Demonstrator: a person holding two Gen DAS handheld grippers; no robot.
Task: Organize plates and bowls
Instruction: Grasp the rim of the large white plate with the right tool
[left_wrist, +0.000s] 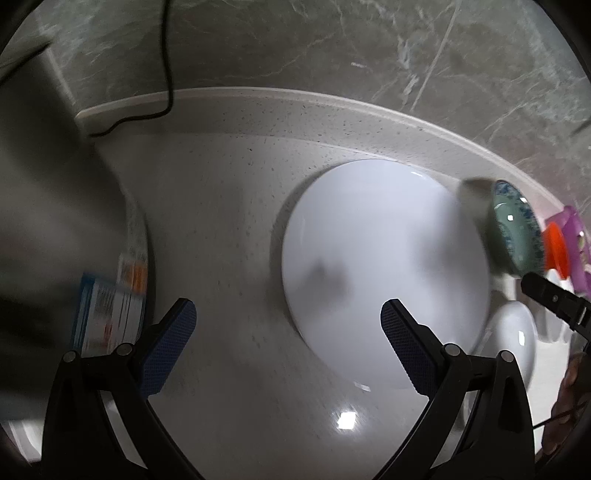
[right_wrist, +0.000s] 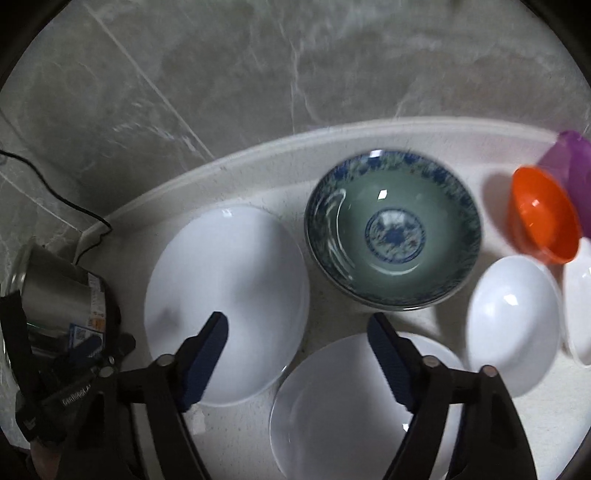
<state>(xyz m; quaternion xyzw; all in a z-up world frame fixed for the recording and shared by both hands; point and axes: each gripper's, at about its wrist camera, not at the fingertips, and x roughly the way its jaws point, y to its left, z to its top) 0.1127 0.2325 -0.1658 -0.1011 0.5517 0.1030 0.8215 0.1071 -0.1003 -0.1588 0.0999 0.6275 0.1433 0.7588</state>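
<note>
Grey marbled wall tiles at the back, a pale speckled table (right_wrist: 255, 435) below them with a raised lip, and crockery spread all across it.

Left tongs (left_wrist: 288, 314) first: spread wide, nothing between the blue pads, angled steeply down over bare table, with the big white plate (left_wrist: 384, 273) just past the right-hand finger at two o'clock. Right tongs (right_wrist: 297, 332) next: jaws apart and empty, hanging over the gap between that same big plate at nine o'clock and a second white plate (right_wrist: 343, 413) right under the tips at six.

Outward from there: at twelve o'clock sits the blue-patterned bowl (right_wrist: 393, 236), grey-green inside with a blue medallion at its centre. At three o'clock is a small white bowl (right_wrist: 513, 325), another white piece is cut off by the frame edge, and an orange cup (right_wrist: 543, 221) leans against a purple container (right_wrist: 572, 173) further round at two. A steel pot (right_wrist: 55, 288) with a label stands far out at nine.

My read: a plate pickup is coming. Glossy, thin-rimmed ware, so come in low at the edge, one finger under the rim, close slowly, lift flat. Plates stack on plates, bowls nest separately. The glaze looks slippery.
</note>
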